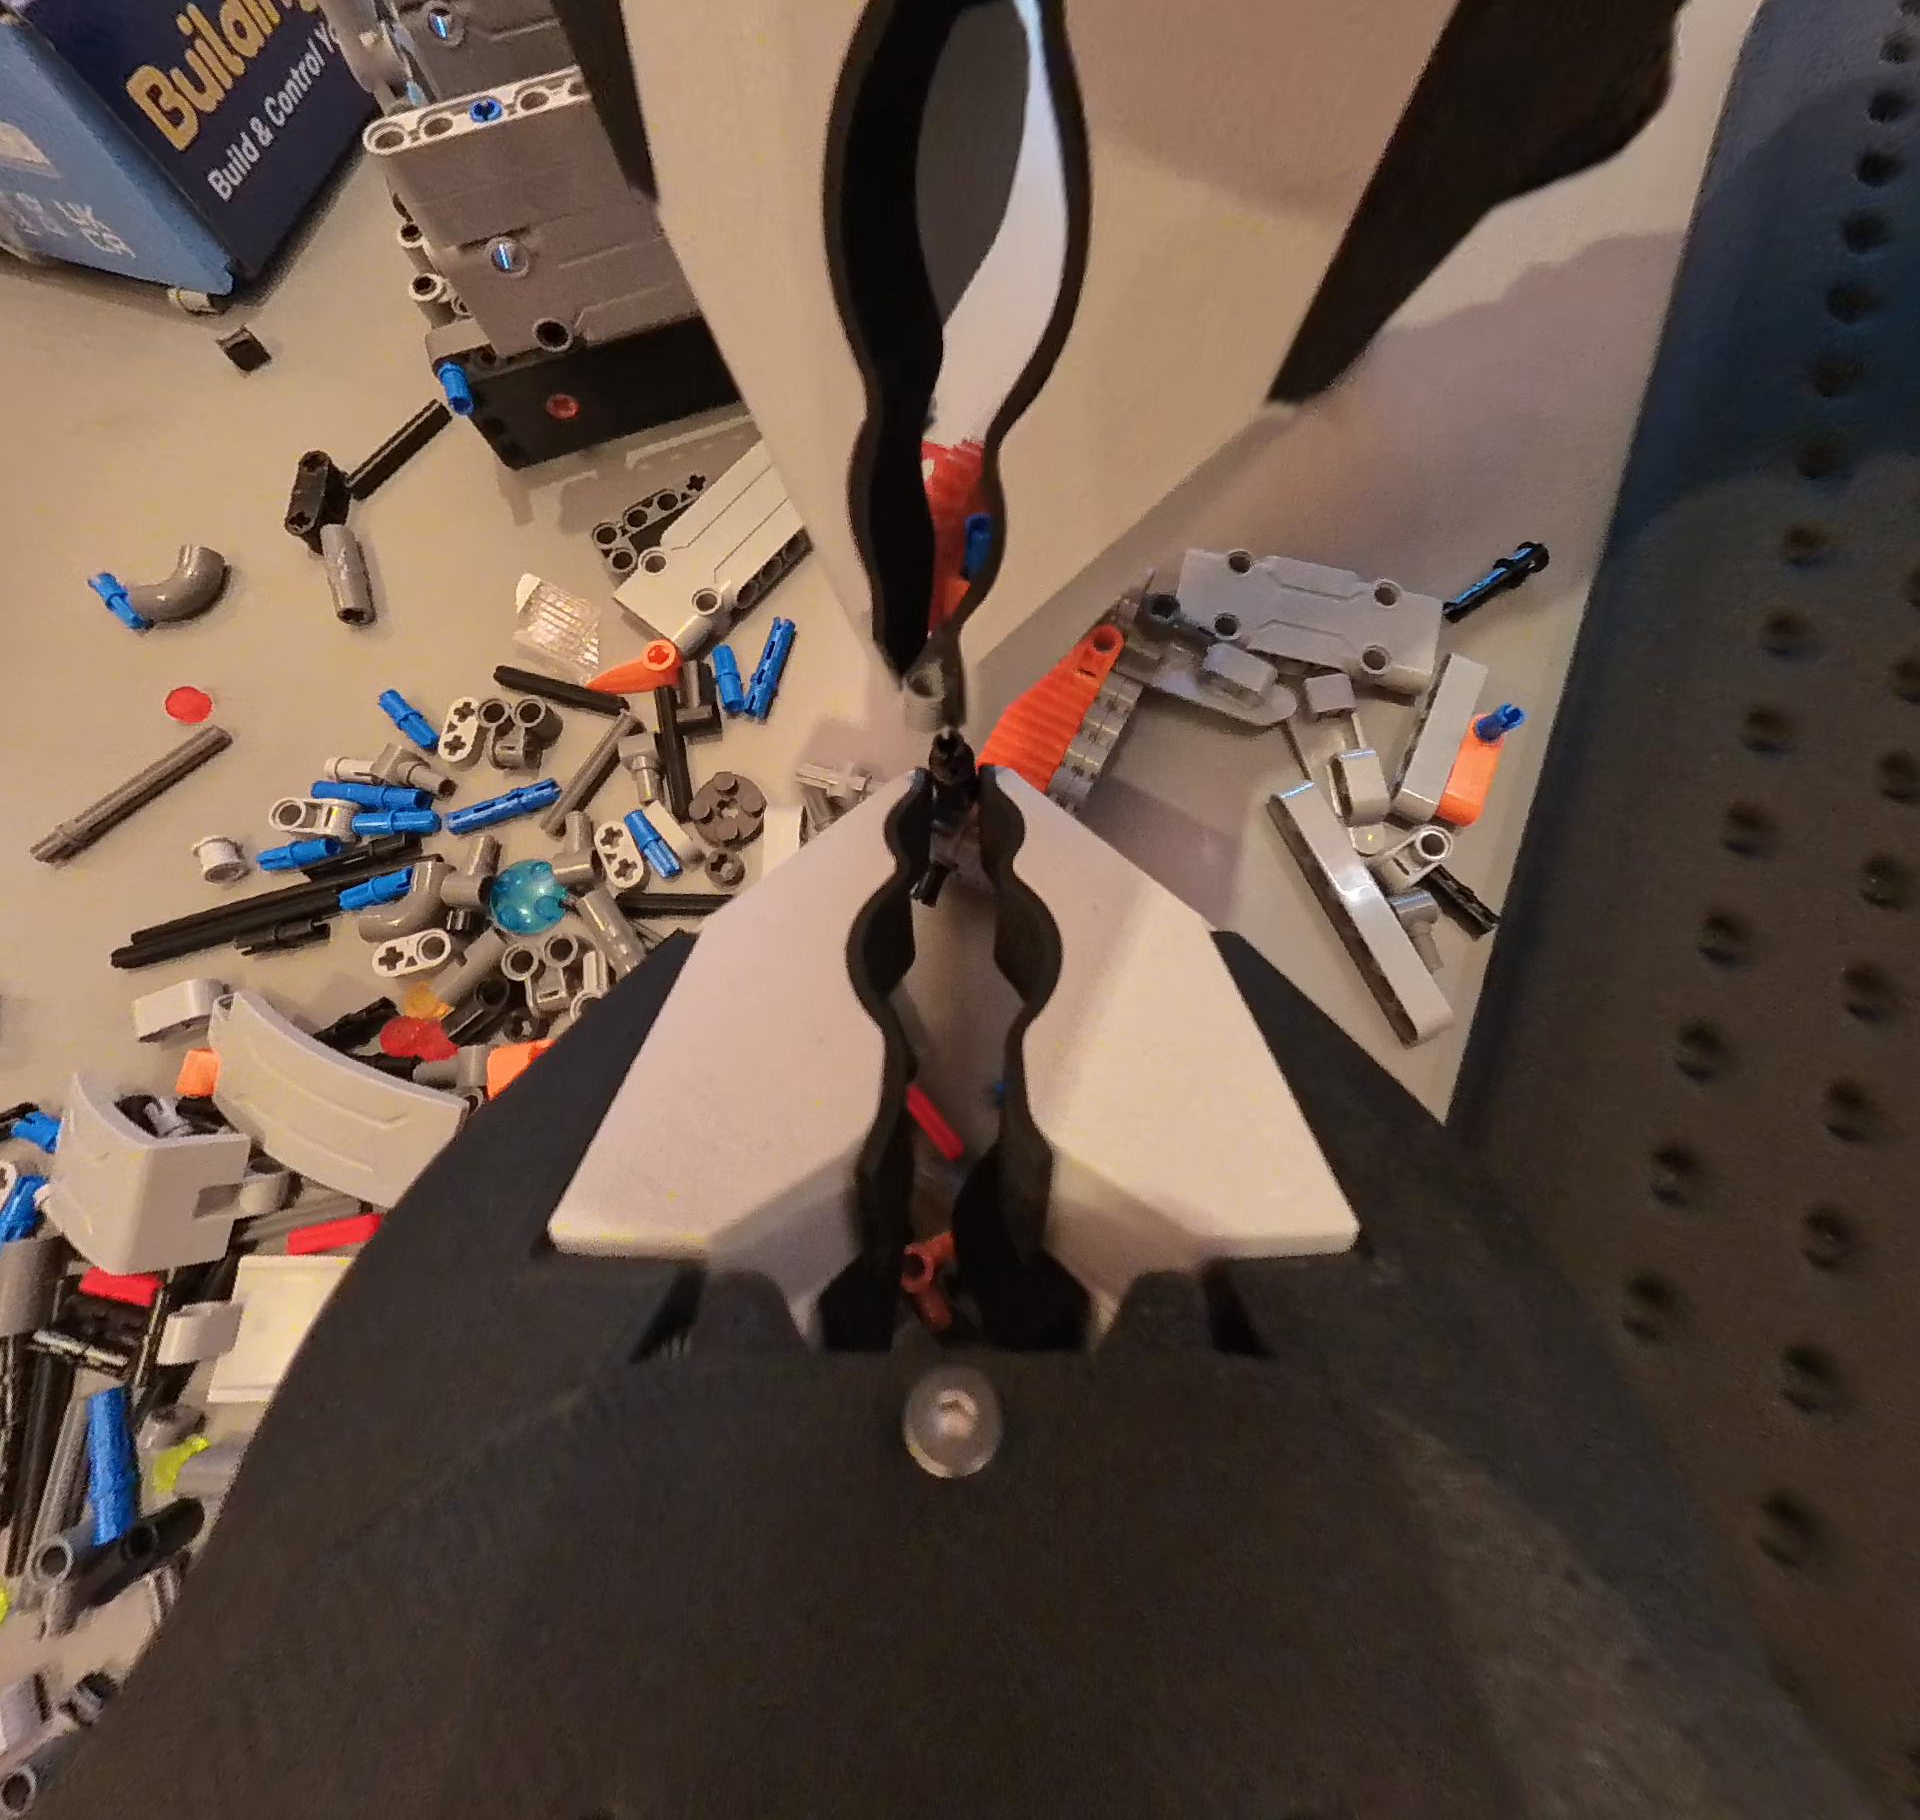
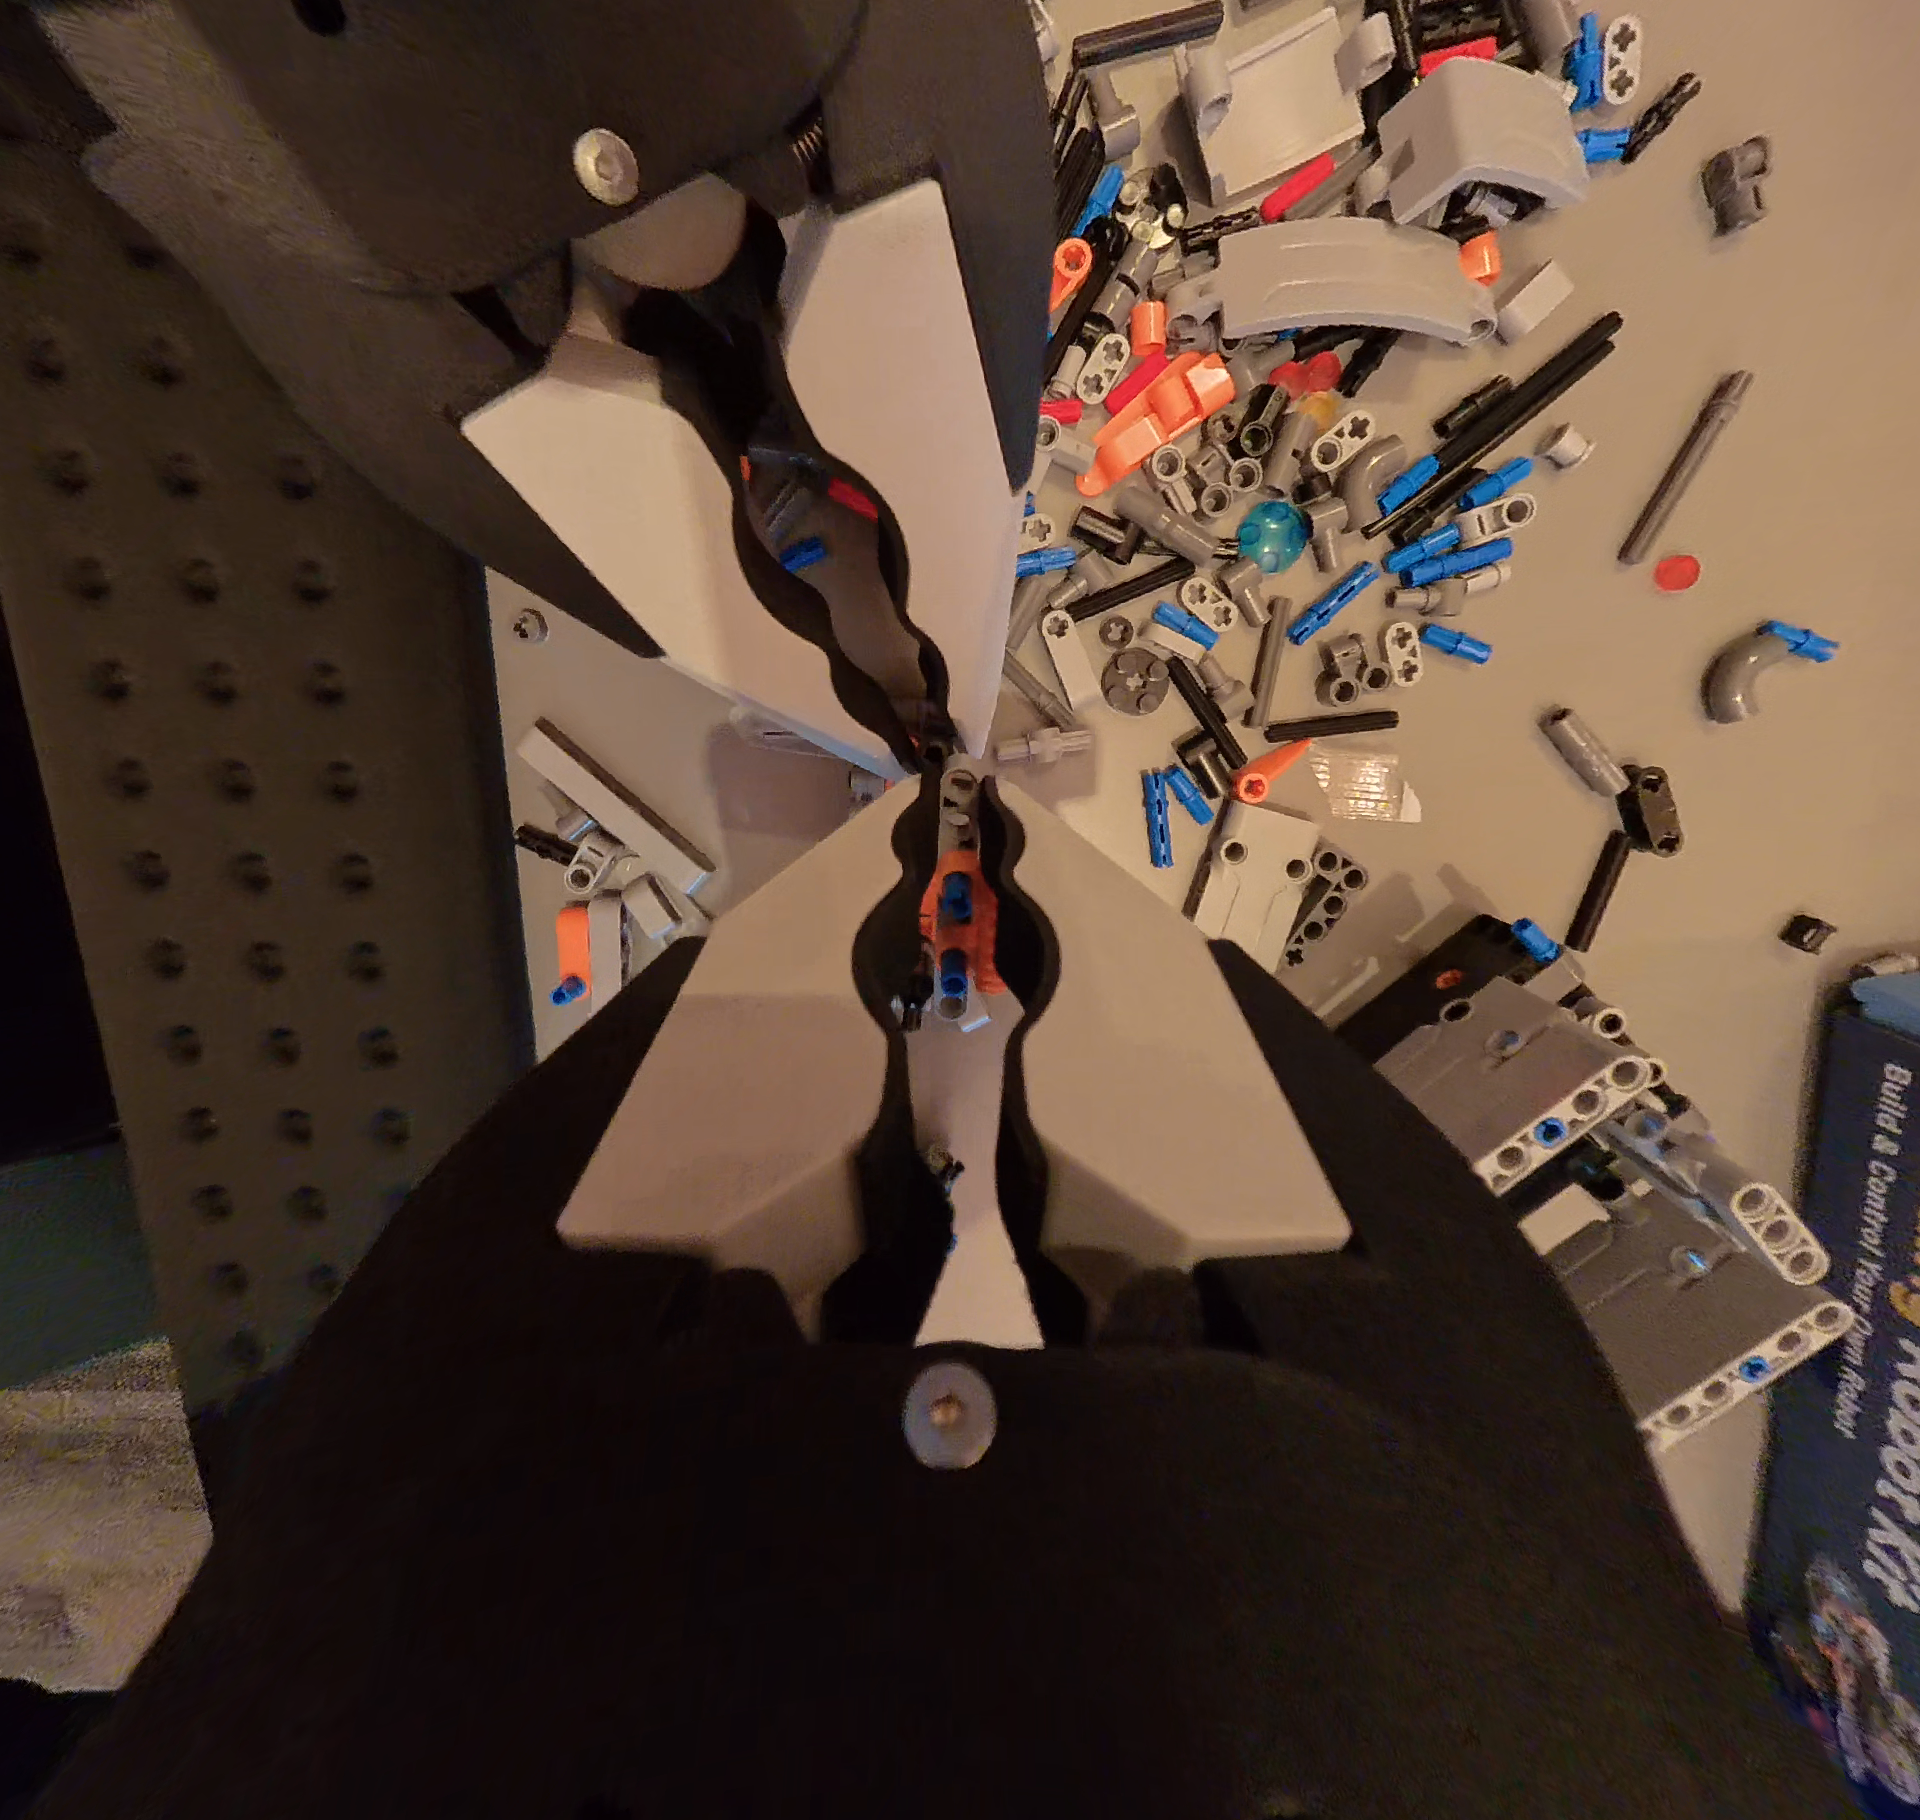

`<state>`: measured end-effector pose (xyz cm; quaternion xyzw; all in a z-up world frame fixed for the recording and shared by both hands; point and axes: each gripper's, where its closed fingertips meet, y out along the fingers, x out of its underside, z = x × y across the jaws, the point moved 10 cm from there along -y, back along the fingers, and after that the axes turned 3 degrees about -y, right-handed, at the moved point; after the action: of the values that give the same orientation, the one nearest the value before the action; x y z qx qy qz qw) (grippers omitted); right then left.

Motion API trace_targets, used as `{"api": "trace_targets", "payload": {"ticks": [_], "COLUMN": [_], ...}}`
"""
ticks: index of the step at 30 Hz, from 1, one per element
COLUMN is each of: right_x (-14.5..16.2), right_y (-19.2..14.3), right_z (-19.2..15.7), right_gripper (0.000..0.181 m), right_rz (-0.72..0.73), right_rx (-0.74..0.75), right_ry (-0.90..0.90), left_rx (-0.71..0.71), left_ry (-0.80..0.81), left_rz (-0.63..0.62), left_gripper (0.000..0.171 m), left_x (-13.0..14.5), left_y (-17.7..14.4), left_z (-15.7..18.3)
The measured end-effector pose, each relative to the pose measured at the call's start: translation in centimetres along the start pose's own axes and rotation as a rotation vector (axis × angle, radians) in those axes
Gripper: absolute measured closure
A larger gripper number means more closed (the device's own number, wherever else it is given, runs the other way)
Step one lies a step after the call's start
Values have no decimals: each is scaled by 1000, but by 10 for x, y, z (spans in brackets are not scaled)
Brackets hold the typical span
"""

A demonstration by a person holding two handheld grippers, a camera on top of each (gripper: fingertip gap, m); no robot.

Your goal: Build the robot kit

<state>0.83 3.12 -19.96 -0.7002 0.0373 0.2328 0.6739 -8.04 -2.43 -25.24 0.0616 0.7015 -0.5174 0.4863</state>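
Observation:
My left gripper (image 1: 951,778) is shut on a small black pin (image 1: 950,760) that sticks out past its tips. My right gripper (image 2: 957,783) is shut on a small assembly: a grey beam (image 2: 958,802) with an orange part (image 2: 966,913) and blue pins behind it. The two grippers face each other tip to tip above the table. The black pin's end sits right at the grey beam's end (image 1: 925,681). In the left wrist view the right gripper (image 1: 928,674) comes in from the top. In the right wrist view the left gripper (image 2: 940,731) comes in from the upper left.
A pile of loose building pieces (image 1: 468,835) (image 2: 1247,482) lies on the beige table. A grey motor block assembly (image 1: 540,212) (image 2: 1558,1095) and a blue box (image 1: 156,87) (image 2: 1860,1251) stand beside it. A dark perforated panel (image 1: 1766,835) (image 2: 208,731) borders the table. A grey and orange part-built piece (image 1: 1299,679) lies near the panel.

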Motion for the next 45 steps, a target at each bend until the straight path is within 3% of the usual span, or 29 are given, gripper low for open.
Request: {"api": "trace_targets", "payload": {"ticks": [19,22,27,32,38,45], "right_x": [-14,-10,-1,7,13,20], "right_y": [3,2,0,-4,-21,-28], "right_z": [1,1,0,1,-1,-9], "right_gripper": [177,177,177,177,176,176], "right_rz": [-168,-133,-74,-20,57,156], "right_rx": [-46,-58,-69,-60,-4,89], "right_ry": [-83,-61,-26,0,13,22], "left_rx": [43,78,125,104,31,-90], "left_ry": [-4,-46,-71,-49,18,176], "left_rz": [29,31,-31,-5,43,4], "left_gripper": [165,164,148,156,156,157], "left_x": [-1,0,5,2,-9,-24], "left_y": [4,4,12,11,-6,-21], "left_z": [-3,-4,-2,-3,-3,4]}}
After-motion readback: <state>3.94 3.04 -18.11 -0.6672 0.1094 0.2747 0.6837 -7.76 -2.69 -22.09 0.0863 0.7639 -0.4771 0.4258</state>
